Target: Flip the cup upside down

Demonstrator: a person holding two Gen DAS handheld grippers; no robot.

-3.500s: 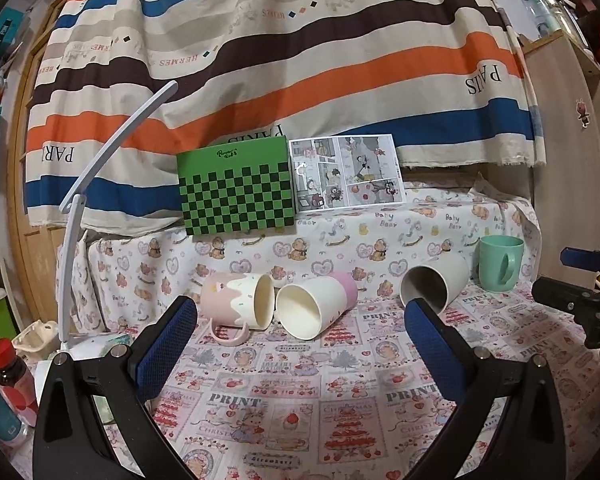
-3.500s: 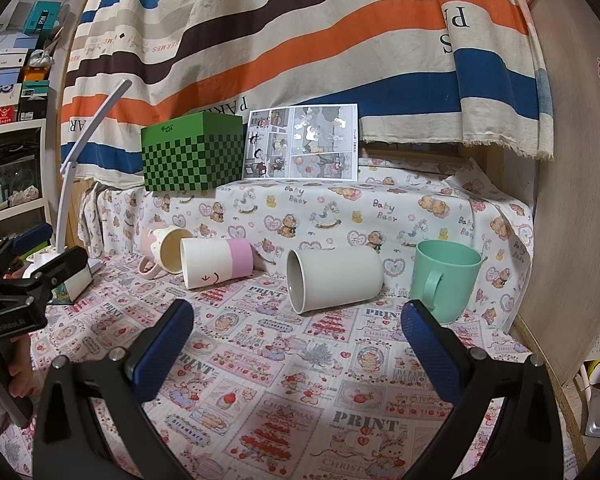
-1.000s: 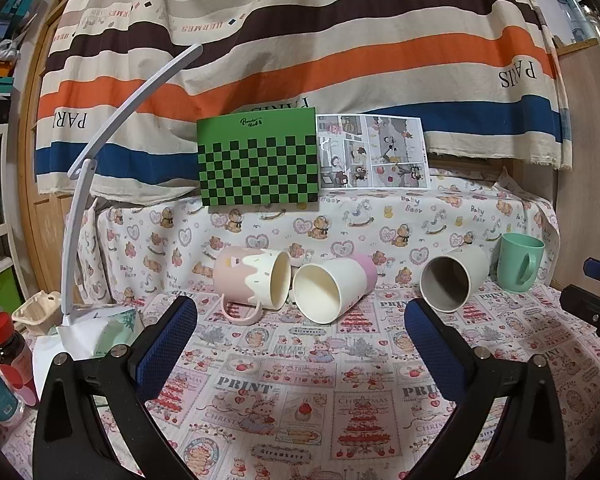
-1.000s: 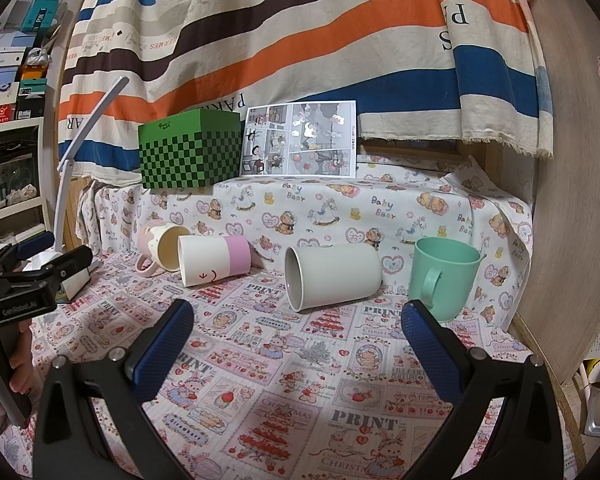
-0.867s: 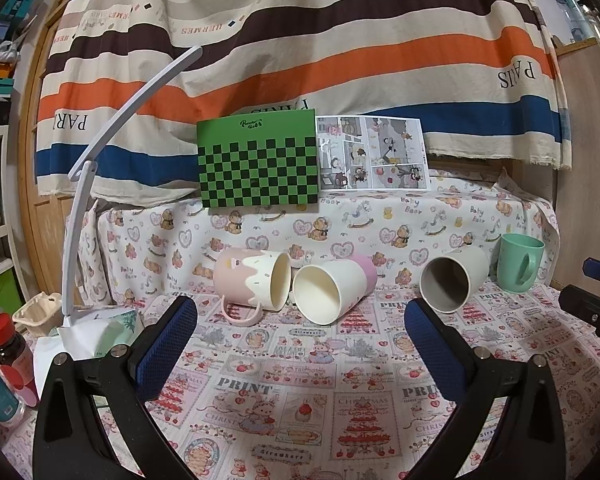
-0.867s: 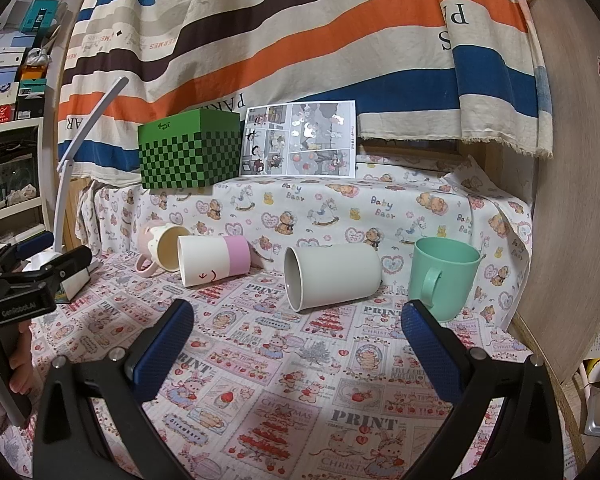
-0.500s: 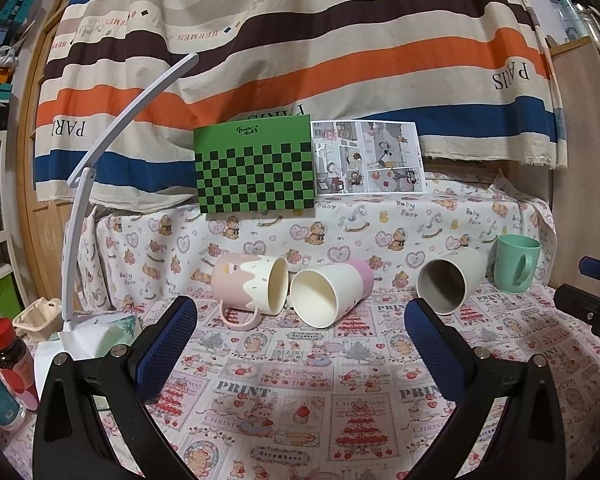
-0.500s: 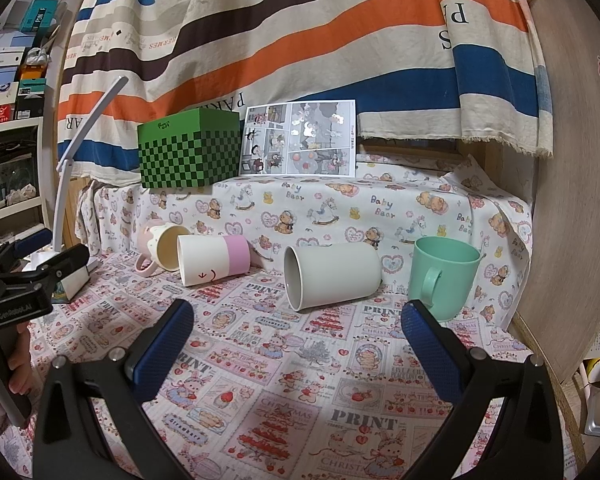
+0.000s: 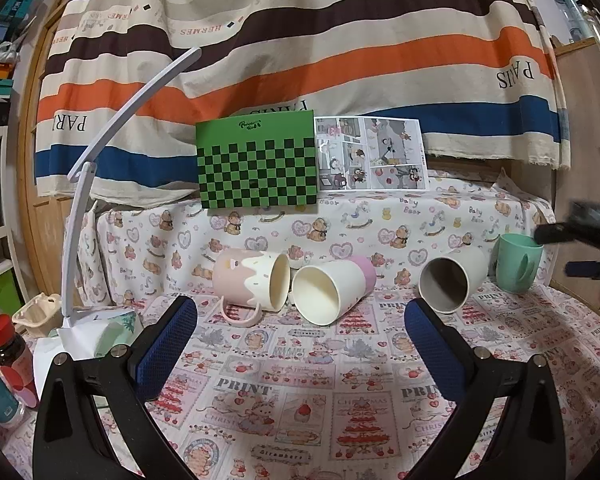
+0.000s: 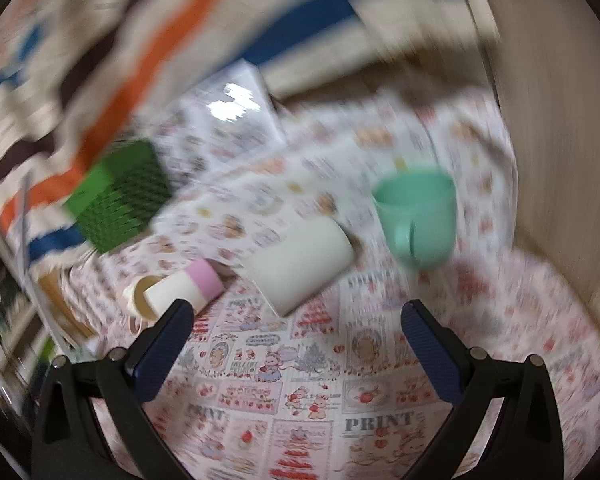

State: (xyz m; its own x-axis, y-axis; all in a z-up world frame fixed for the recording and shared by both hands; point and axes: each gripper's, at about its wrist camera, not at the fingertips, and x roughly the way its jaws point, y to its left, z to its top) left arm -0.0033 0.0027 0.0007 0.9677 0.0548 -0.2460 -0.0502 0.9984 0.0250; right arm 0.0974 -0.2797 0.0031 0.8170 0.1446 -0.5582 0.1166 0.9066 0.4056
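Three cups lie on their sides on the printed cloth: a pink drip-glaze mug [image 9: 252, 282], a cream cup with a pink base [image 9: 332, 290] and a plain cream cup [image 9: 450, 282]. A green mug [image 9: 516, 262] stands upright at the right. My left gripper [image 9: 300, 344] is open and empty, in front of the cups. My right gripper [image 10: 296, 340] is open and empty; it shows blurred in the left wrist view [image 9: 580, 248] beside the green mug. The right wrist view is blurred and tilted, with the green mug [image 10: 418, 216] and the plain cream cup [image 10: 300, 264] ahead.
A green checkered box [image 9: 256, 168] and a comic sheet [image 9: 370, 154] stand on the raised ledge behind the cups. A white desk lamp [image 9: 100, 184] and a red-capped bottle [image 9: 8, 356] are at the left. A wooden panel [image 10: 560, 120] walls the right side.
My right gripper has swung fast, up and towards the green mug, tilting its view. My left gripper has barely moved. The cups lie as before.
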